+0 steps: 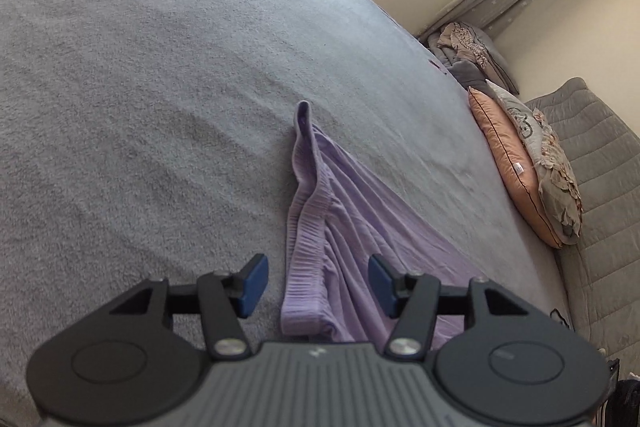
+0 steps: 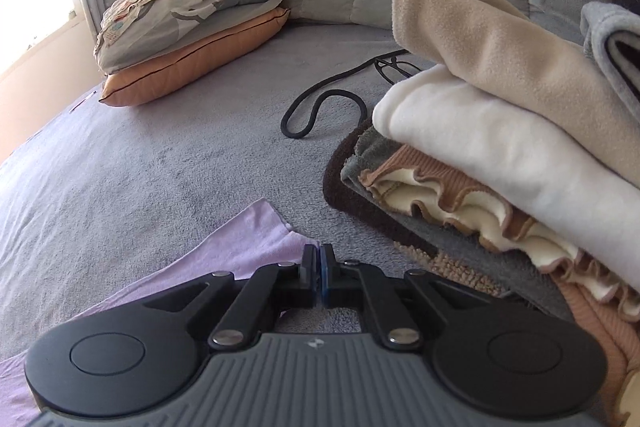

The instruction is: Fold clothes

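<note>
Lilac garment [image 1: 320, 211] lies on the grey bed cover [image 1: 140, 87], elastic waistband rucked into an upright ridge. Left tongs [image 1: 318, 285] stand open astride that waistband, blue pads apart on either side, not pressing the cloth. Right tongs [image 2: 319, 269] are closed at the garment's [image 2: 240, 247] corner edge (whether cloth is pinched between the pads, cannot tell). Just right of the garment: a stack of folded clothes [image 2: 500, 131], beige on white on ruffled brown. Beyond the garment, a black cord [image 2: 320, 107] loops on the cover; further, toward the headboard, two stacked pillows [image 2: 192, 43].
</note>
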`<state>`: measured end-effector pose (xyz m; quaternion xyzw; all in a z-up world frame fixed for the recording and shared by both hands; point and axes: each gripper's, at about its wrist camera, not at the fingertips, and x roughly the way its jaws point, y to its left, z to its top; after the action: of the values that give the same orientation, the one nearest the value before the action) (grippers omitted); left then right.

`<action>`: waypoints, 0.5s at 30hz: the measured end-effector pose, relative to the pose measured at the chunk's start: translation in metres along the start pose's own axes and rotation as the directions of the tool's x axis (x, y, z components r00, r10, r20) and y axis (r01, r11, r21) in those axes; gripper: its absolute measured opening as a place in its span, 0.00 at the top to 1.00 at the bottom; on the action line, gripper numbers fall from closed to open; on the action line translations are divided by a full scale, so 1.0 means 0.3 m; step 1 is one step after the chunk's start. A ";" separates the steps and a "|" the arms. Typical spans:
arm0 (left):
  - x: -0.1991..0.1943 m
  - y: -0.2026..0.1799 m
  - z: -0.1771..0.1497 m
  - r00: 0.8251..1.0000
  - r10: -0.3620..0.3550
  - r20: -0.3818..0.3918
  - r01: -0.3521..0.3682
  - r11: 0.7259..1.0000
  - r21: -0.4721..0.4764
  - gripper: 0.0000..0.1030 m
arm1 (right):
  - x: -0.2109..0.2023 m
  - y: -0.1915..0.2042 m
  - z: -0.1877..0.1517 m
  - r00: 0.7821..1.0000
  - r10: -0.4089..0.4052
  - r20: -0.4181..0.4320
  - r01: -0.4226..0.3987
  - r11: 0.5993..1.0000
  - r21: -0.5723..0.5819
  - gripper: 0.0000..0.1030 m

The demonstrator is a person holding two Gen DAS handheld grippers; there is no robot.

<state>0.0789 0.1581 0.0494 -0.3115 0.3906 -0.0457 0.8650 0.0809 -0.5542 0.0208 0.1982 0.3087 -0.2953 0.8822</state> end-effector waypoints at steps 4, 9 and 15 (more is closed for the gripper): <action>0.013 0.013 -0.008 0.999 -0.007 -0.036 0.006 1.000 -0.029 0.43 | -0.045 0.034 0.014 0.999 -0.053 -0.001 0.053 0.999 0.007 0.93; 0.005 0.011 -0.024 0.998 -0.023 -0.053 0.021 0.999 -0.037 0.37 | -0.299 0.120 0.060 0.989 0.095 0.117 -0.097 0.995 0.003 0.71; 0.044 0.020 -0.073 0.991 -0.020 -0.136 0.009 0.997 -0.081 0.32 | -0.542 0.265 -0.069 0.938 0.340 0.070 -0.335 0.939 -0.078 0.64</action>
<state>0.0716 0.1478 0.0263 -0.3451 0.4482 -0.0575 0.8227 0.0201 -0.4190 0.1265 0.2070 0.2427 -0.1375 0.9377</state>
